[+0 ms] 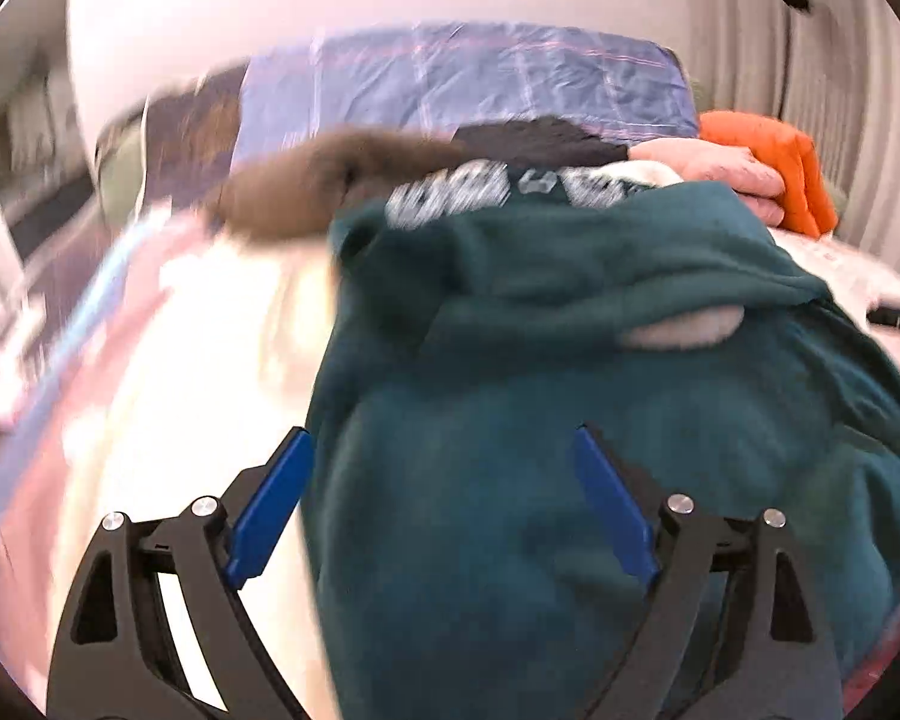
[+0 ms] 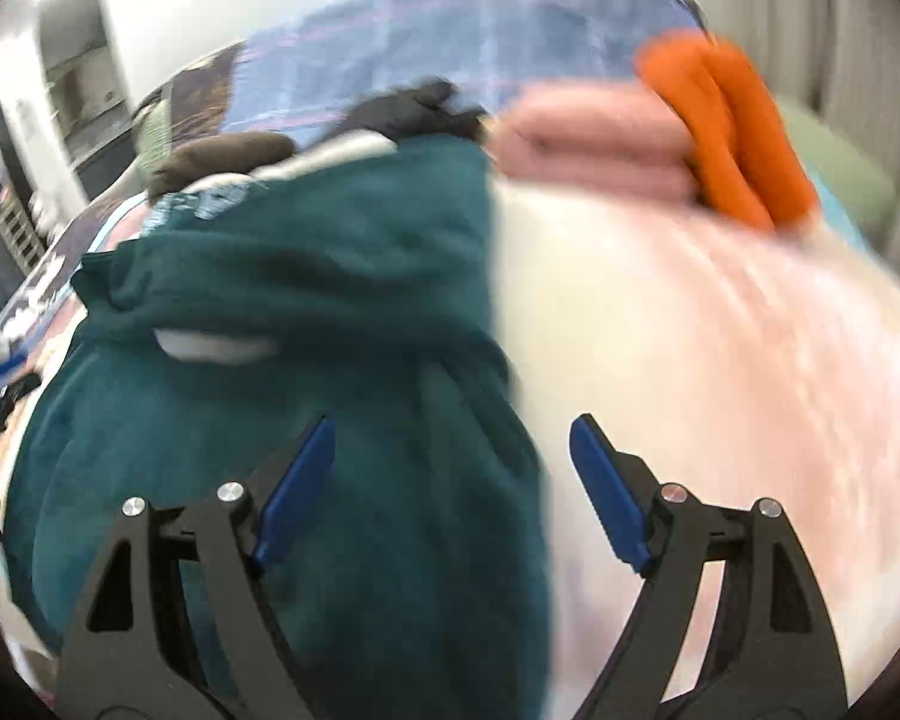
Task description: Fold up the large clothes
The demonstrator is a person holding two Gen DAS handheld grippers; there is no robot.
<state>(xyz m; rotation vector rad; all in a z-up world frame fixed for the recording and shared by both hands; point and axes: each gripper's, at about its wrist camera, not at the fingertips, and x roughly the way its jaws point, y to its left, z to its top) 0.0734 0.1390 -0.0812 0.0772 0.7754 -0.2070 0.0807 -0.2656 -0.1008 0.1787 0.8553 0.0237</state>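
Both tools hover spread and empty over the teal hoodie point(image 1: 570, 420) bunched on the bed point(image 2: 720, 360), left tool point(image 1: 444, 498) straddling its left hem, right tool point(image 2: 450, 492) its right edge, seemingly poised to pinch, folded piles at one o'clock.

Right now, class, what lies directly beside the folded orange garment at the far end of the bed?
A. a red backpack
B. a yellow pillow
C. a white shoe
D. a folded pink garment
D: the folded pink garment lies against the orange garment.
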